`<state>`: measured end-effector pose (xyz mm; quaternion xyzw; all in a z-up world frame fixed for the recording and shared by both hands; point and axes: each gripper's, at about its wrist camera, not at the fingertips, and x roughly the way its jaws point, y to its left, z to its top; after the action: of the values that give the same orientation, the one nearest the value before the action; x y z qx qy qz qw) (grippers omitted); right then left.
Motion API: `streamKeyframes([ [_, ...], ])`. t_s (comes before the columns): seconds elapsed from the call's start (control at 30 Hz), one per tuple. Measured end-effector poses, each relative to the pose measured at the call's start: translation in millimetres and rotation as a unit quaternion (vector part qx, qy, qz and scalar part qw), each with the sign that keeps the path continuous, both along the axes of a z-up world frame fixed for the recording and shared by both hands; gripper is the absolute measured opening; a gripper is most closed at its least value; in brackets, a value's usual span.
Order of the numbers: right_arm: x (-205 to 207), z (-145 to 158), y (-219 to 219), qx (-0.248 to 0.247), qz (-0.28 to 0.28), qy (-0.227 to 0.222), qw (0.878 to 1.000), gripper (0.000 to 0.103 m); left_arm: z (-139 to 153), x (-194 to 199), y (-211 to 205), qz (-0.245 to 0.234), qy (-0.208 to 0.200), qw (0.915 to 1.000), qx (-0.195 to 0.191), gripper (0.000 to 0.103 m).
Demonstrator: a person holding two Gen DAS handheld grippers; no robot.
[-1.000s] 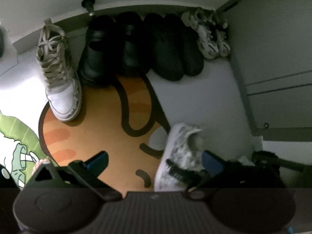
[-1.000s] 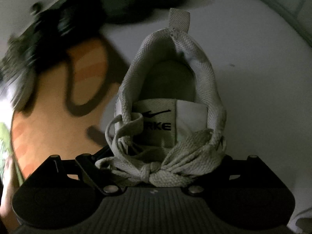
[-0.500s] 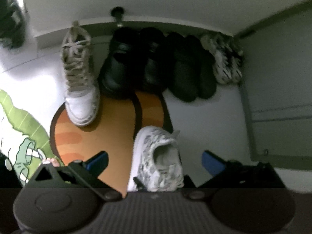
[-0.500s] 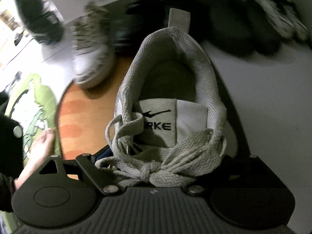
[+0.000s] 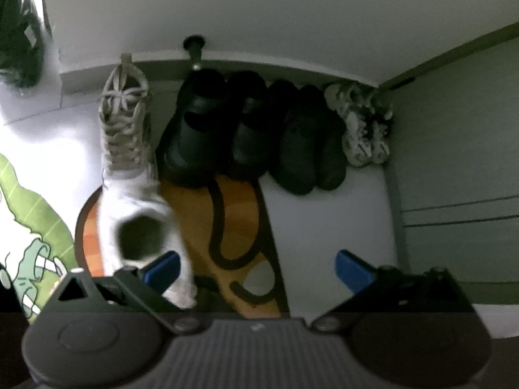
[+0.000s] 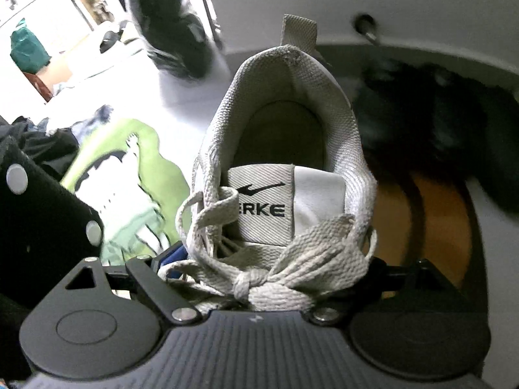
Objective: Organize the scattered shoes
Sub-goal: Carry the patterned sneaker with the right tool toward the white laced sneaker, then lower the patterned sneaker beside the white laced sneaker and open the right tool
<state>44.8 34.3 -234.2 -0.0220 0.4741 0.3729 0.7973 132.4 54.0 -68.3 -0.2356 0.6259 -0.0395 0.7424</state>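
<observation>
The white Erke sneaker (image 6: 279, 175) sits in the right gripper (image 6: 269, 278), whose jaws are closed on its laced forefoot, heel and pull tab pointing away. In the left wrist view the same sneaker (image 5: 142, 227) hangs blurred above the orange mat (image 5: 233, 227), just in front of its likely mate, a white laced sneaker (image 5: 125, 126) standing against the baseboard.

By its woven upper and padded collar I would judge it light and soft (the collar would fold under a pinch), so the laced vamp and tongue, backed by the sole, look like the firmest hold; the loose bow (image 6: 259, 278) could snag on a finger.

The left gripper (image 5: 256, 267) holds nothing, its blue-padded jaws wide apart. Along the wall to the right stand black clogs (image 5: 220, 123), black slippers (image 5: 305, 142) and patterned sneakers (image 5: 365, 126), paired in a row. A green cartoon mat (image 5: 29, 227) lies at the left.
</observation>
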Motion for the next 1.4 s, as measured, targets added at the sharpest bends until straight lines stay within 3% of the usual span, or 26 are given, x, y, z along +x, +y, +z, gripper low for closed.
streamKeyframes([
  [0.17, 19, 5, 57, 0.009, 0.012, -0.019, 1.0, 0.091, 0, 3, 9, 0.01, -0.002, 0.9999, 0.008, 0.103],
  [0.4, 43, 1, 128, -0.003, -0.008, -0.034, 0.999, 0.091, 5, 5, 38, 0.073, -0.018, 0.9962, 0.042, 0.103],
  [0.63, 66, -16, 171, -0.04, -0.014, -0.049, 0.998, 0.091, 8, 4, 44, 0.081, -0.027, 0.9962, 0.017, 0.103],
  [0.77, 85, -27, 186, -0.06, -0.023, -0.053, 0.997, 0.091, 8, 4, 48, 0.084, -0.031, 0.9957, 0.023, 0.103],
  [0.93, 104, -38, 196, -0.073, -0.033, -0.052, 0.995, 0.091, 10, 3, 68, 0.119, -0.053, 0.9898, 0.058, 0.102],
  [1.03, 110, -46, 202, -0.073, -0.034, -0.044, 0.996, 0.091, 19, 3, 80, 0.144, -0.096, 0.9825, 0.068, 0.101],
  [1.13, 118, -52, 206, -0.082, -0.034, -0.04, 0.995, 0.091, 31, 3, 70, 0.117, -0.138, 0.979, 0.094, 0.101],
  [1.23, 124, -58, 207, -0.095, -0.033, -0.035, 0.994, 0.092, 33, 3, 62, 0.095, -0.144, 0.9803, 0.097, 0.101],
  [1.4, 120, -59, 210, -0.114, -0.025, -0.044, 0.992, 0.093, 24, 4, 64, 0.1, -0.115, 0.9847, 0.084, 0.101],
])
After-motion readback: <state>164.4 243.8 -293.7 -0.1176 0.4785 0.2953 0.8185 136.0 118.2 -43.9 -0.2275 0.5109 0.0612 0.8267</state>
